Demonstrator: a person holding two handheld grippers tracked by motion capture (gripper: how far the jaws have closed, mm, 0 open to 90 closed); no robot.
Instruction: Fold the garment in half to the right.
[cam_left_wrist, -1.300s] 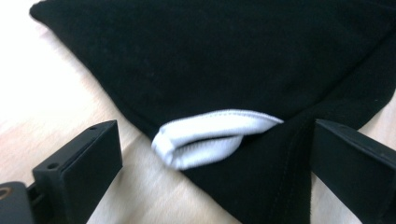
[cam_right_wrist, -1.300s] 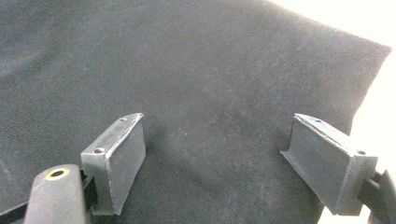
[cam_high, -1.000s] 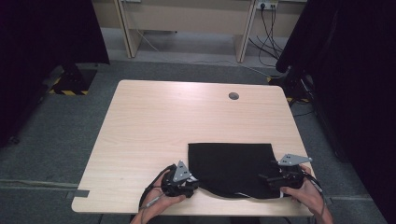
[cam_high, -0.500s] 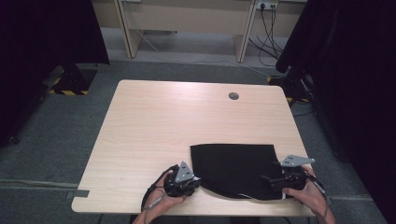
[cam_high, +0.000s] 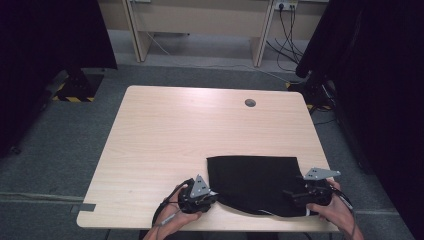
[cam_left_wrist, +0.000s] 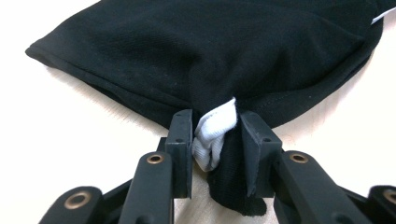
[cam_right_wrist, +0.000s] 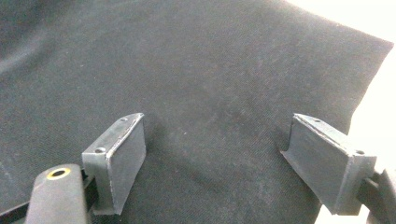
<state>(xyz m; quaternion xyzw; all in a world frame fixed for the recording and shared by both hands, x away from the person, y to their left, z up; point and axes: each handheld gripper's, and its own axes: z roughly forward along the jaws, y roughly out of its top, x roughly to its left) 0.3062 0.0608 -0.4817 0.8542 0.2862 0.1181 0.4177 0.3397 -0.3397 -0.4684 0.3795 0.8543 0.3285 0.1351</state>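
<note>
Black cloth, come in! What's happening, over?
Left gripper just closed, pinching black cloth. Right gripper open over it. Nothing in the way.

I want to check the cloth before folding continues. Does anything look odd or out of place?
Yes: the black cloth is bunched where the left gripper pinches it, with a white piece caught between the fingers.

Cloth (cam_high: 255, 182) lies flat on table (cam_high: 175, 135), near-right part, its near edge close to the table's near edge. Left gripper (cam_high: 207, 194) at the cloth's near-left corner, a bunched fold of cloth between its jaws (cam_left_wrist: 217, 140). Right gripper (cam_high: 295, 196) at the cloth's near-right side, over the fabric (cam_right_wrist: 210, 93). Cable hole (cam_high: 250, 102) far right of centre, well apart from the cloth. Desk (cam_high: 200, 20) beyond the table's far edge.
</note>
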